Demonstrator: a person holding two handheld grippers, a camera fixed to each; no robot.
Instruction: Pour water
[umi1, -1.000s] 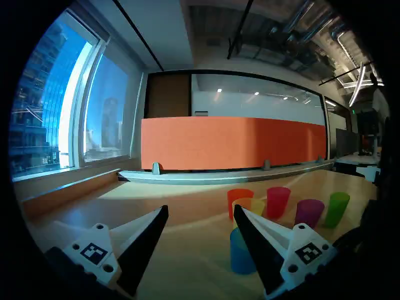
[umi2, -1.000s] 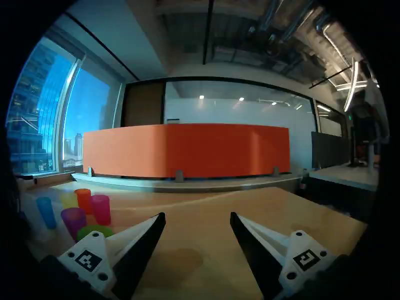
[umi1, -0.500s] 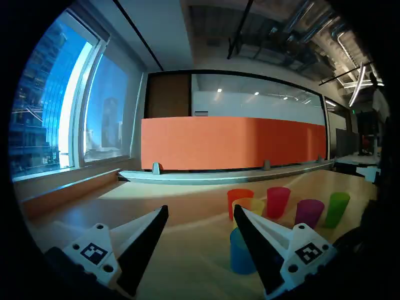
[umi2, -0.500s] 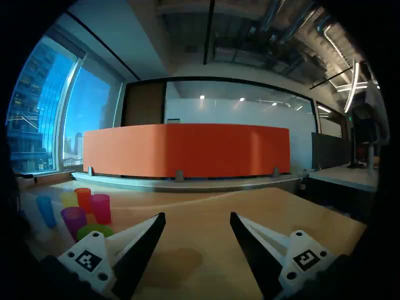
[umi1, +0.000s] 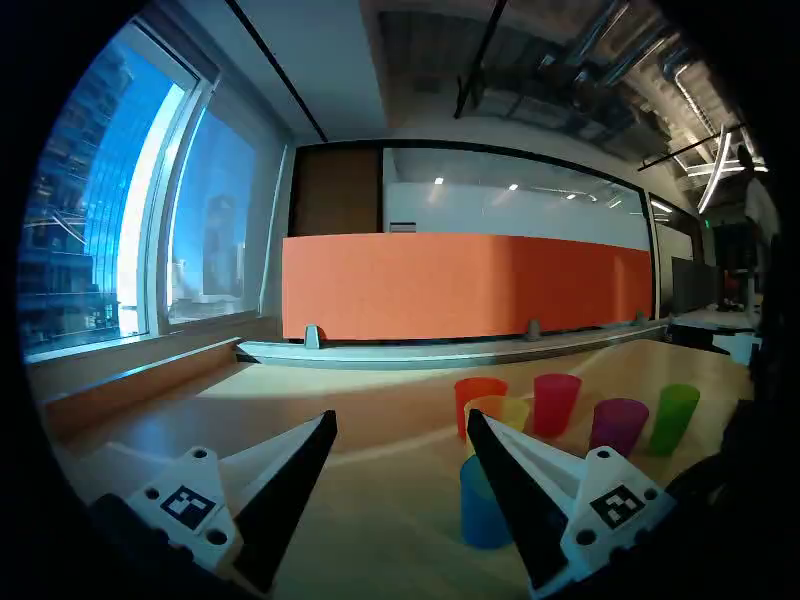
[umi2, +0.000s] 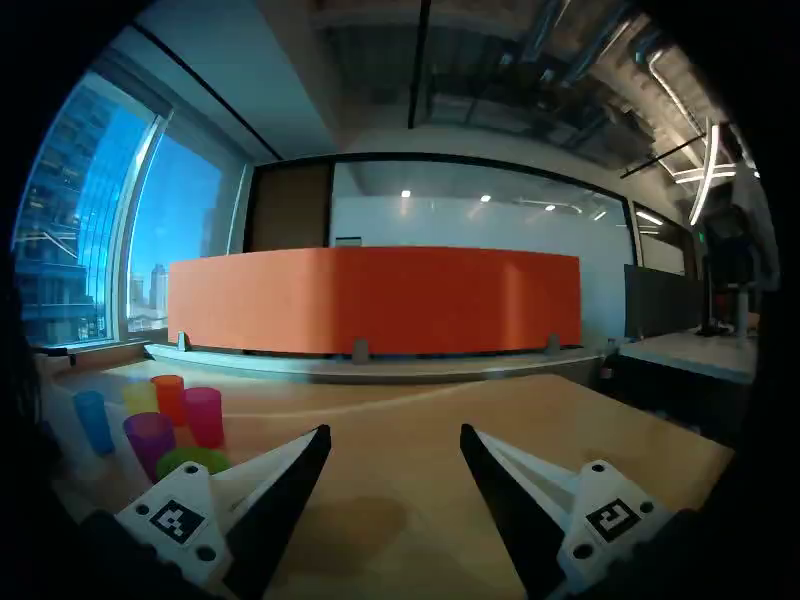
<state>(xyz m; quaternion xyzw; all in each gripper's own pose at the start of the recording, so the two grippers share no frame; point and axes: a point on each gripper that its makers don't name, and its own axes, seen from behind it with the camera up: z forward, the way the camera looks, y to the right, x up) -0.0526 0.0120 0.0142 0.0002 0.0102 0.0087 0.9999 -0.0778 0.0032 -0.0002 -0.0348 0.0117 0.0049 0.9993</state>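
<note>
Several coloured plastic cups stand on the wooden table (umi1: 390, 400). In the left gripper view a blue cup (umi1: 482, 505) is nearest, half hidden by the right finger, with orange (umi1: 479, 396), yellow (umi1: 502, 412), pink (umi1: 555, 402), purple (umi1: 617, 423) and green (umi1: 673, 417) cups behind it. My left gripper (umi1: 400, 430) is open and holds nothing. In the right gripper view the same cups sit at the far left: blue (umi2: 94, 420), orange (umi2: 167, 396), pink (umi2: 203, 416), purple (umi2: 150, 440), green (umi2: 188, 461). My right gripper (umi2: 393, 440) is open over bare table.
An orange divider panel (umi1: 460, 285) runs along the table's far edge. Tall windows (umi1: 110, 240) line the left side. Another desk (umi2: 690, 360) stands at the right. The wooden table (umi2: 420, 410) stretches wide ahead of the right gripper.
</note>
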